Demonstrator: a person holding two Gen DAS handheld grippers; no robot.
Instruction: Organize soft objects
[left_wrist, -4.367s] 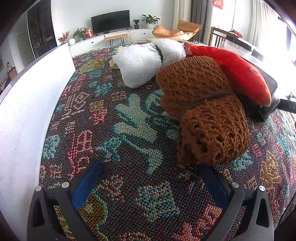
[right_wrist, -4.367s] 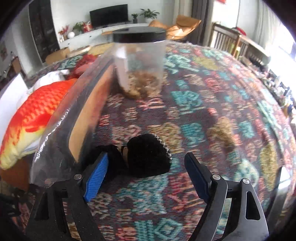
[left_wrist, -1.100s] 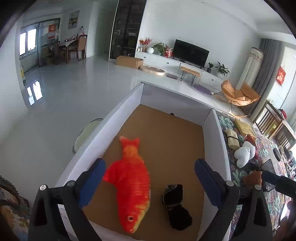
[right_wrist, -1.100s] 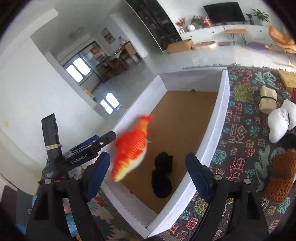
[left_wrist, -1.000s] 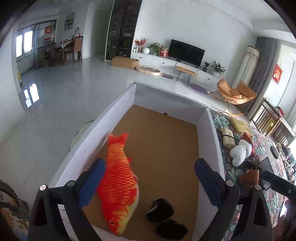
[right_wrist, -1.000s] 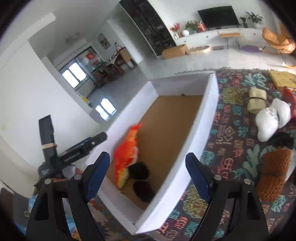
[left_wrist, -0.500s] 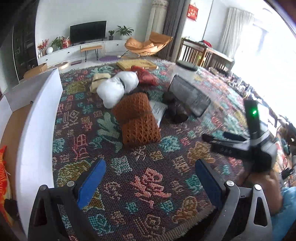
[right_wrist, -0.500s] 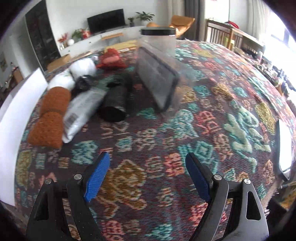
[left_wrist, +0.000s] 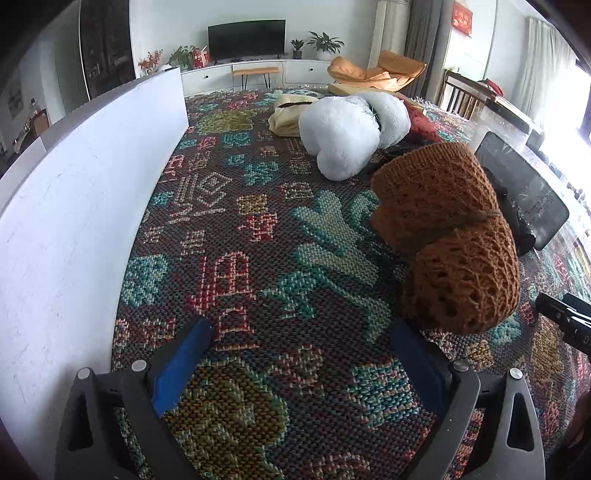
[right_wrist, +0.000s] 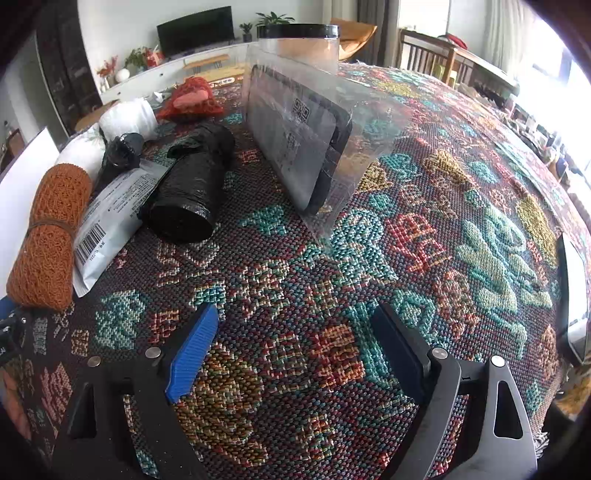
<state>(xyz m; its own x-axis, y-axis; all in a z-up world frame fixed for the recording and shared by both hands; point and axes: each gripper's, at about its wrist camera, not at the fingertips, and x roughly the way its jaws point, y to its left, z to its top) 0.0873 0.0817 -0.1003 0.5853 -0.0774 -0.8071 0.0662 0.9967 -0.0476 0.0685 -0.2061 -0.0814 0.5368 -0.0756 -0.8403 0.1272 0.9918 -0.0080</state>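
Note:
My left gripper (left_wrist: 299, 343) is open and empty, low over the patterned cloth, with a tied brown knitted roll (left_wrist: 450, 236) just ahead of its right finger. The roll also shows at the far left of the right wrist view (right_wrist: 50, 225). Behind it lie a white plush bundle (left_wrist: 351, 129) and a beige folded cloth (left_wrist: 288, 114). My right gripper (right_wrist: 295, 332) is open and empty over bare cloth. Ahead of it lie a black plastic roll (right_wrist: 188, 192), a white labelled packet (right_wrist: 110, 214) and a red net bag (right_wrist: 190, 99).
The white wall of the box (left_wrist: 74, 206) runs along the left. A dark flat pack in clear film (right_wrist: 299, 140) stands upright, with a black-lidded clear jar (right_wrist: 299, 44) behind it. The cloth's edge drops off at the right (right_wrist: 569, 295).
Both grippers have swung from above the box, where the red fish and black socks lie, back to the cloth and come down low. The left one has closed in on the brown roll.

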